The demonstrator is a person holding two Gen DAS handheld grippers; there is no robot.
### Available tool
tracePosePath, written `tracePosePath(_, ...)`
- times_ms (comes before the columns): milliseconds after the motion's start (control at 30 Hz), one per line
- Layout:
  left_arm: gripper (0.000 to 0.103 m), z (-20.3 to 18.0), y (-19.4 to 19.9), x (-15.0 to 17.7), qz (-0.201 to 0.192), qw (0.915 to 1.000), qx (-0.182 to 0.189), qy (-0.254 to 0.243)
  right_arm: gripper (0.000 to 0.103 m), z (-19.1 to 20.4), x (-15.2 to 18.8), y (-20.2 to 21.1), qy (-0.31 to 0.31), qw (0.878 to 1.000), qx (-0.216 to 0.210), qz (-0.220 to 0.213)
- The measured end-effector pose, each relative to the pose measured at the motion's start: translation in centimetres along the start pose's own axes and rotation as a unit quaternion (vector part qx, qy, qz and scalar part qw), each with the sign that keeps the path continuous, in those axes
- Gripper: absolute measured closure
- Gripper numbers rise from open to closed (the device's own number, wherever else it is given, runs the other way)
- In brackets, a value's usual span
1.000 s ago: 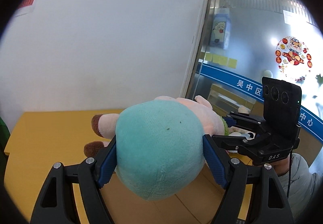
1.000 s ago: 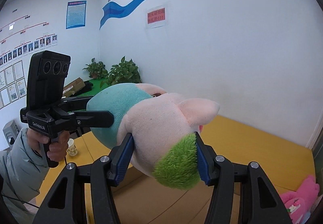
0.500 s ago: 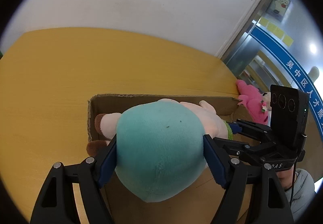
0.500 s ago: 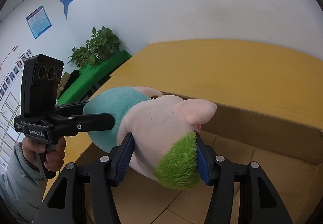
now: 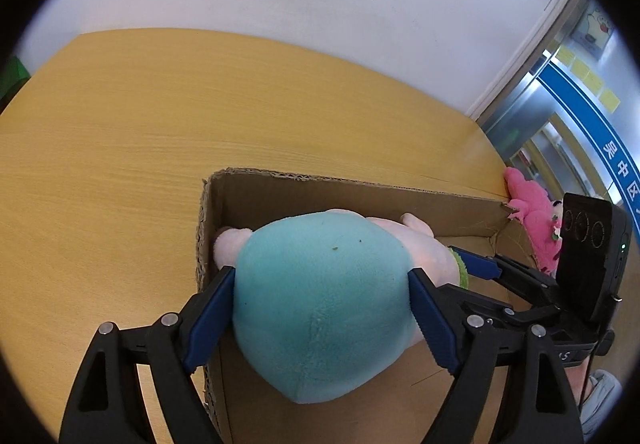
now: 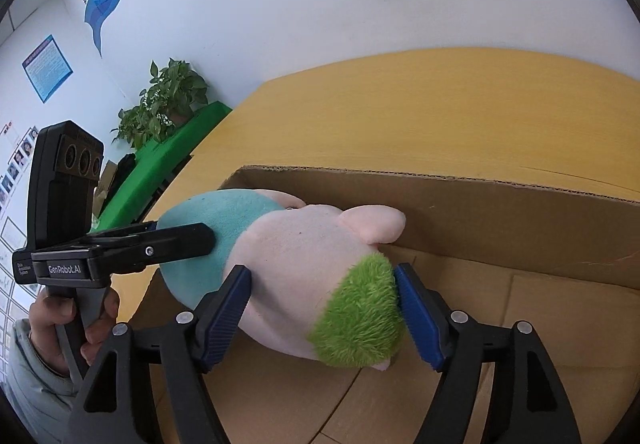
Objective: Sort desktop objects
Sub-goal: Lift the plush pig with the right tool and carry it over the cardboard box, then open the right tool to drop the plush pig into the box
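Observation:
A plush pig (image 5: 320, 308) with a teal body, pink head and green tuft is held by both grippers inside an open cardboard box (image 5: 360, 200). My left gripper (image 5: 320, 308) is shut on its teal body. My right gripper (image 6: 322, 308) is shut on its pink head and green tuft (image 6: 360, 324). The pig's ear (image 6: 372, 224) touches the box's far wall (image 6: 500, 220). The left gripper also shows in the right wrist view (image 6: 176, 240), and the right gripper in the left wrist view (image 5: 476, 268).
The box sits on a yellow wooden table (image 5: 120, 148) by a white wall. A pink plush toy (image 5: 532, 220) lies beyond the box's right end. Green plants (image 6: 168, 104) and a green surface (image 6: 160, 168) stand past the table's left side.
Both grippers have tilted down and lowered the pig together from above the table into the box. The pig's ear now meets the far wall.

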State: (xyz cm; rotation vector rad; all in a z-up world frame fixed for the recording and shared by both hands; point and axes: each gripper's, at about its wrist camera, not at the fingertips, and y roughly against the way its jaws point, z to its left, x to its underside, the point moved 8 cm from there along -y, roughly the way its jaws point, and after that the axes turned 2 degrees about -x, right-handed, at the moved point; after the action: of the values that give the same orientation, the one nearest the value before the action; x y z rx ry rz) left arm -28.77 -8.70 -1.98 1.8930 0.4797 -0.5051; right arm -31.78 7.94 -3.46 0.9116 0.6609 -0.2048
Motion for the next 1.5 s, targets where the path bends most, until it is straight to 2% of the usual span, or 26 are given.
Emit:
tracePosePath(167, 0.018, -0.5, 0.0, -0.2, -0.003, 1.0000, -0.001, -0.009, 0.028, 0.1, 0.7, 0.8, -0.003, 1.000, -0.001, 0.005)
tracePosePath(267, 0.018, -0.3, 0.4, 0.5, 0.003, 0.9996, -0.013, -0.024, 0.026, 0.5, 1.3, 0.3, 0.007, 1.000, 0.004, 0.028)
tracePosePath(367, 0.018, 0.0, 0.8, 1.5, 0.017, 0.9993, -0.026, -0.019, 0.034, 1.3, 2.4, -0.6, 0.042, 0.998, 0.016, 0.043)
tracePosePath(467, 0.018, -0.3, 1.3, 3.2, 0.034, 0.9982, -0.039, -0.030, 0.036, 1.5, 3.8, -0.9, 0.035, 0.998, 0.005, 0.059)
tracePosePath(567, 0.018, -0.6, 1.3, 4.2, 0.031, 0.9949, -0.073, -0.063, 0.036, 1.2, 5.1, -0.8, 0.043, 0.997, 0.005, 0.071)
tracePosePath(667, 0.018, -0.7, 1.3, 4.3, 0.026, 0.9929, -0.092, -0.072, 0.036, 0.7, 5.5, -2.0, 0.049, 0.995, 0.022, 0.081)
tracePosePath(767, 0.018, -0.2, 1.0, 3.9, 0.027, 0.9930, -0.098, -0.061, 0.035, 0.4, 4.9, -2.1, 0.048, 0.996, 0.036, 0.070)
tracePosePath(867, 0.018, 0.3, 0.8, 3.3, 0.023, 0.9921, -0.113, -0.049, 0.035, -0.6, 3.5, -1.6, 0.040, 0.996, 0.077, 0.003)
tracePosePath(933, 0.018, 0.3, 1.1, 3.2, 0.020, 0.9934, -0.106, -0.039, 0.035, -1.6, 3.3, -1.8, 0.024, 0.995, 0.095, -0.014)
tracePosePath(967, 0.018, 0.3, 1.3, 3.1, 0.017, 0.9938, -0.104, -0.035, 0.035, -1.9, 3.4, -1.9, 0.016, 0.996, 0.090, -0.013)
tracePosePath(1067, 0.018, 0.5, 2.3, 2.8, 0.003, 0.9957, -0.090, -0.021, 0.032, -2.1, 3.8, -1.9, -0.002, 0.997, 0.078, 0.009)
tracePosePath(1167, 0.018, 0.0, 3.3, 3.1, -0.007, 0.9962, -0.083, -0.028, 0.031, -1.3, 4.0, -1.4, 0.012, 0.996, 0.079, 0.031)
tracePosePath(1267, 0.018, -2.0, 4.3, 3.7, -0.014, 0.9987, -0.027, -0.042, 0.025, -0.2, 4.0, 0.1, 0.024, 0.997, 0.066, 0.032)
tracePosePath(1300, 0.018, -3.2, 4.4, 4.0, -0.012, 0.9986, 0.006, -0.050, 0.024, 0.0, 4.1, 0.7, 0.022, 0.997, 0.063, 0.033)
tracePosePath(1367, 0.018, -5.4, 3.9, 4.8, 0.000, 0.9961, 0.047, -0.075, 0.023, 0.2, 4.3, 2.4, 0.015, 0.998, 0.053, 0.037)
tracePosePath(1400, 0.018, -6.2, 3.2, 5.2, 0.012, 0.9947, 0.052, -0.088, 0.023, 0.5, 4.5, 3.0, 0.015, 0.998, 0.049, 0.038)
tracePosePath(1500, 0.018, -5.8, 0.3, 5.3, 0.040, 0.9956, 0.020, -0.083, 0.022, 0.2, 5.9, 5.9, 0.034, 0.996, 0.068, 0.044)
